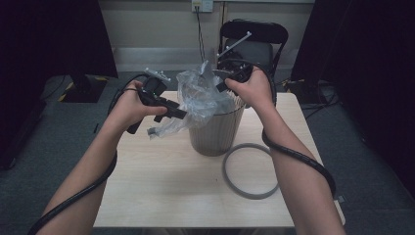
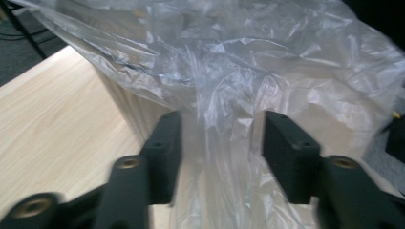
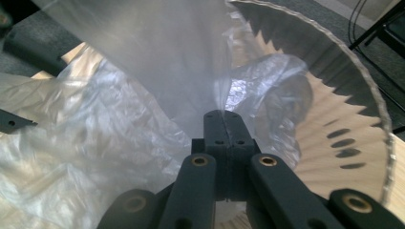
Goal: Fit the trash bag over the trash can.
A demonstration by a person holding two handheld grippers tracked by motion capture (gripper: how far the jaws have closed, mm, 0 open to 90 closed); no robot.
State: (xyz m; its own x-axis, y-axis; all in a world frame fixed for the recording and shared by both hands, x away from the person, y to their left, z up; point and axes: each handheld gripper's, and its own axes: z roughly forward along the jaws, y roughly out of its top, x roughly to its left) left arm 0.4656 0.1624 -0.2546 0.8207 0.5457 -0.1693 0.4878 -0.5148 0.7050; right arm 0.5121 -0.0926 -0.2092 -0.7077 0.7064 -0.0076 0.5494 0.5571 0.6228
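The right hand-held gripper is clamped shut on the clear plastic bag, pulling film upward over the upright ribbed bin near the bench's far edge. The left hand-held gripper stands part open astride hanging film, not pinching it.

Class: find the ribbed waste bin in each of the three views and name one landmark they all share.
High view: the ribbed bin stands at table centre.
Left gripper view: its wall shows left of centre, under the clear plastic bag.
Right gripper view: its rim and inner wall fill the right side.
Shared landmark: the bag.
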